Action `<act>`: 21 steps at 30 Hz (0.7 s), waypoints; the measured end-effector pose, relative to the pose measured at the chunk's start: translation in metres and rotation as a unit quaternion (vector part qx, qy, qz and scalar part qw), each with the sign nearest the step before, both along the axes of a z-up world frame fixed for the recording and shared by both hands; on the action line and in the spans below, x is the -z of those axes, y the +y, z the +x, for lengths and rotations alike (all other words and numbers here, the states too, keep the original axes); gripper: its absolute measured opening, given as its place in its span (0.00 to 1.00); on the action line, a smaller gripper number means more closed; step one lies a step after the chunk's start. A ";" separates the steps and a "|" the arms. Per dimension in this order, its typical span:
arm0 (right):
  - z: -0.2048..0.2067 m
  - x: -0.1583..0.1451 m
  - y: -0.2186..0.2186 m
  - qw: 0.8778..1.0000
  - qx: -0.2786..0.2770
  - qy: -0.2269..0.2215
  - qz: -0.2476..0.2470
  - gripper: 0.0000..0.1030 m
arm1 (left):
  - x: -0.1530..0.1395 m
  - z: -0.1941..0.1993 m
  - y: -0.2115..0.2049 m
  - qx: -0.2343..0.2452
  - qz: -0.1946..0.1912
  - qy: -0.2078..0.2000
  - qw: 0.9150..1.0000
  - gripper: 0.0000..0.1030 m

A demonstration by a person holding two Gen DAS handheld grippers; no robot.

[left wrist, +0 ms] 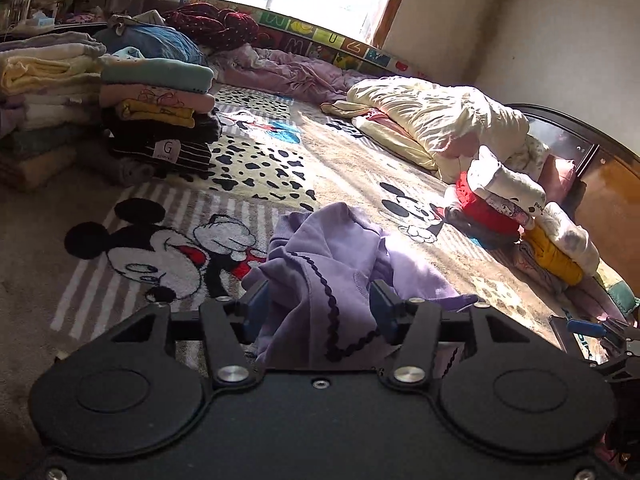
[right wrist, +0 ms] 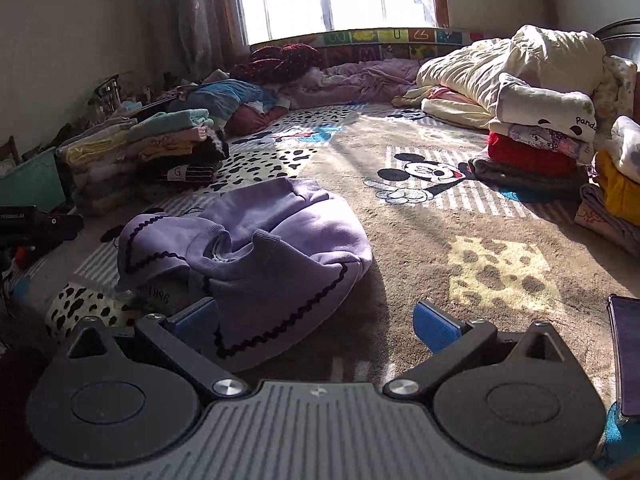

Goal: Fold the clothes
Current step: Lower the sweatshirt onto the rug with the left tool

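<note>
A lilac sweatshirt (left wrist: 320, 264) with dark wavy trim lies crumpled on the cartoon-mouse blanket (left wrist: 168, 248). In the left wrist view a fold of it hangs loosely between the blue pads of my left gripper (left wrist: 320, 308), whose jaws stand apart without pressing it. In the right wrist view the sweatshirt (right wrist: 272, 240) sits just ahead and to the left, collar facing me. My right gripper (right wrist: 316, 324) is wide open low over the blanket. Its left pad (right wrist: 196, 320) is beside the garment's hem and its right pad is over bare blanket.
A stack of folded clothes (left wrist: 156, 120) stands at the left, and another (left wrist: 512, 208) at the right by a cream duvet (left wrist: 436, 116). A pink quilt (left wrist: 288, 72) lies under the window. A dark flat object (right wrist: 628, 360) lies at the right edge.
</note>
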State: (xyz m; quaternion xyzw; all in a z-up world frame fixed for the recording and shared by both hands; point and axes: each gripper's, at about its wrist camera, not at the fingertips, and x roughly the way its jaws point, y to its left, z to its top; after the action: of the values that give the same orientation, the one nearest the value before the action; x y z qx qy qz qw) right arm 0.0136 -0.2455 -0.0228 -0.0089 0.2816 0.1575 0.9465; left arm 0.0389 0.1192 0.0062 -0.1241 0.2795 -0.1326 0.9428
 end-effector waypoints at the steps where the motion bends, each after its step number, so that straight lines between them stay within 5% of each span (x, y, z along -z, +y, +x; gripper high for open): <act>1: 0.002 -0.003 0.008 0.999 -0.017 -0.011 -0.026 0.99 | -0.001 0.005 -0.002 0.010 0.007 -0.003 1.000 0.55; 7: 0.027 -0.015 0.044 0.983 -0.112 -0.044 -0.136 0.99 | -0.003 0.059 -0.021 0.084 0.070 0.007 0.994 0.63; 12: 0.060 -0.008 0.053 0.971 -0.162 -0.029 -0.174 0.93 | 0.009 0.113 -0.032 0.177 0.107 0.050 0.977 0.63; 21: 0.101 0.017 0.062 0.951 -0.240 0.010 -0.193 0.82 | 0.039 0.193 -0.060 0.367 0.161 0.117 0.909 0.63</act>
State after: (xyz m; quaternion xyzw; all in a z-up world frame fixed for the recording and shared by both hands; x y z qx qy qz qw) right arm 0.1149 -0.1840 -0.0399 -0.2569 0.3060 0.3231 0.8579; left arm 0.2314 0.0593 -0.0323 0.1266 0.4312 -0.4069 0.7952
